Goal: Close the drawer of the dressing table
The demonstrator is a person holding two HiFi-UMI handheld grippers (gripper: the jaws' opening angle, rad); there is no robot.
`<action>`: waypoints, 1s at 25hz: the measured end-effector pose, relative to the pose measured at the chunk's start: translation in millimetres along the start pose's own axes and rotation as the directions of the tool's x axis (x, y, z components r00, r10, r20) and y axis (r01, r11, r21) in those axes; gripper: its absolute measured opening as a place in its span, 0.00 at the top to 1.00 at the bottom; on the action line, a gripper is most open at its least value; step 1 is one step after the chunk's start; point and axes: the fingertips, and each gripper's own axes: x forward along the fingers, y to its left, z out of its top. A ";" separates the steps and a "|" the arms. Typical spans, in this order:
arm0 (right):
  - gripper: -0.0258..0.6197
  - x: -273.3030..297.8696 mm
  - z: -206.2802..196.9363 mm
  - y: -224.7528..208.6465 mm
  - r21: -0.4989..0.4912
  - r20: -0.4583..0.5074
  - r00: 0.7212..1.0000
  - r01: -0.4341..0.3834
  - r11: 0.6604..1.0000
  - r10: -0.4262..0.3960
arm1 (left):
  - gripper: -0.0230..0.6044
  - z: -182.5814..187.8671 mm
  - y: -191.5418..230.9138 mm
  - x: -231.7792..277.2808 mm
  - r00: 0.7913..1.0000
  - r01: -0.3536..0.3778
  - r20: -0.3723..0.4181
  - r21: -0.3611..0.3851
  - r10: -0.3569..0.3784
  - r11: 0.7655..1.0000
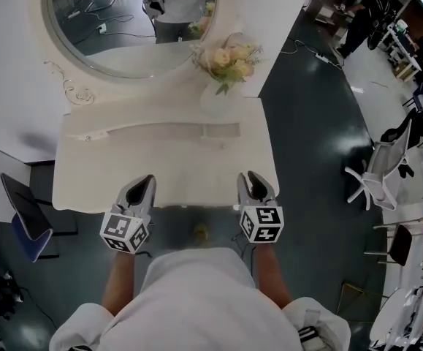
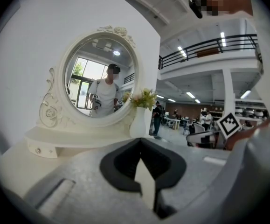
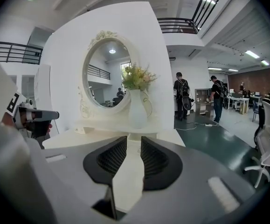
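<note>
The dressing table [image 1: 167,168] is white and stands against a white wall. The person stands in front of it and holds both grippers over the front edge of its top. The left gripper [image 1: 144,181] is near the left part of this edge and the right gripper [image 1: 249,177] near the right part. They are well apart and both point toward the mirror [image 1: 116,28].

In the left gripper view the dark pads of the left gripper [image 2: 140,141] meet at their tips, so this claw is closed, and nothing is between them. In the right gripper view the pads of the right gripper [image 3: 133,141] are a little apart. The narrow gap between them is parallel, and only the table top shows through it, so this claw holds nothing.

The drawer does not stick out from under the top in the head view. Only a small brass-coloured knob [image 1: 200,232] shows just below the front edge, between the two grippers. The drawer front cannot be seen from above.

At the back of the top there is a low shelf [image 1: 153,131]. On its right end stands a white vase [image 1: 217,102] with pale flowers [image 1: 227,61], just beside the mirror frame. A blue chair [image 1: 25,214] stands on the dark floor [image 1: 313,137] to the left of the table, and a white office chair [image 1: 383,172] stands far to the right.
</note>
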 end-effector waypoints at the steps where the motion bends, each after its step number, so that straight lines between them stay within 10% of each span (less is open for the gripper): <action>1: 0.84 5.0 0.8 -3.5 -0.003 -0.002 1.000 -0.005 1.000 0.005 | 0.97 0.0 -0.1 5.3 1.000 -0.004 -0.002 0.005 0.004 1.000; 25: 0.84 67.1 -23.5 -36.0 -0.006 -0.057 0.998 0.020 1.000 -0.021 | 0.97 -19.8 45.1 60.9 0.998 -0.041 -0.046 0.003 0.041 0.999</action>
